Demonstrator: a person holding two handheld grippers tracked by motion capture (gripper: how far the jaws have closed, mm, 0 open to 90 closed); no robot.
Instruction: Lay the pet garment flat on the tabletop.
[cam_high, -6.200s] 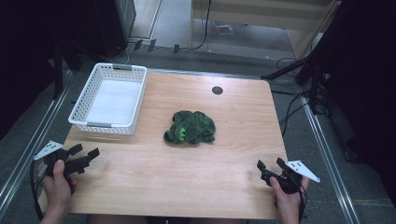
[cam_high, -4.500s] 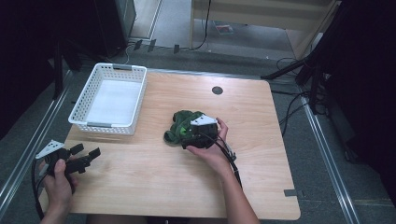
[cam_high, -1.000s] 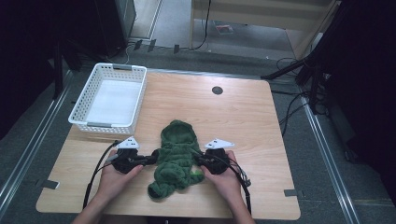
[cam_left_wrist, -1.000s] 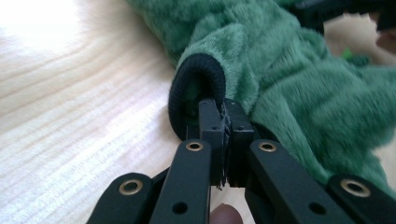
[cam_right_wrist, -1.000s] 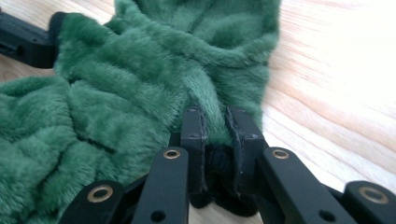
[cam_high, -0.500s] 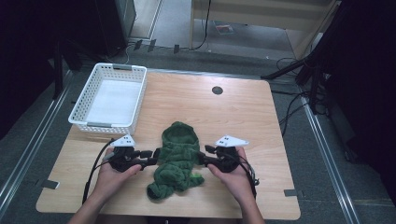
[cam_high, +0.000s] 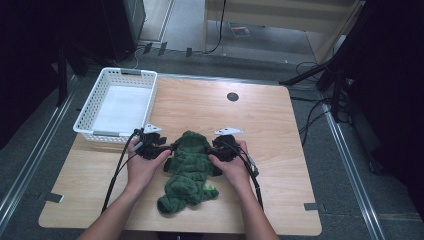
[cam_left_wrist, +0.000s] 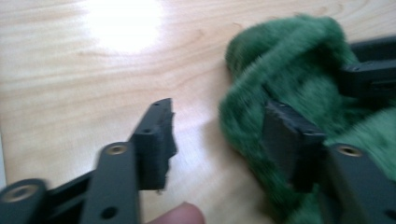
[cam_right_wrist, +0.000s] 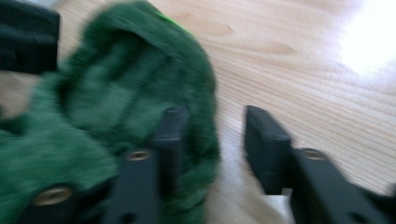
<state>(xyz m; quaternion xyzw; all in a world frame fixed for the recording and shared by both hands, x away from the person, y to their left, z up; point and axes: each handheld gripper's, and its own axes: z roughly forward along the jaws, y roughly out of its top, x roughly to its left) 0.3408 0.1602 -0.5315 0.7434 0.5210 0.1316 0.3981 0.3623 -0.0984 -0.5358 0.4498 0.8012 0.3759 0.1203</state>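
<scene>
You worked in what looked like a lab or recording workspace, not a home. Your pale wooden table (cam_high: 280, 130) with a round cable hole (cam_high: 232, 96) stood on grey carpet between metal floor rails (cam_high: 350, 170). Black cables (cam_high: 312, 112) trailed over the floor beside dark stands, and a white plastic lattice basket (cam_high: 100, 97) sat at the table's far left corner.
</scene>
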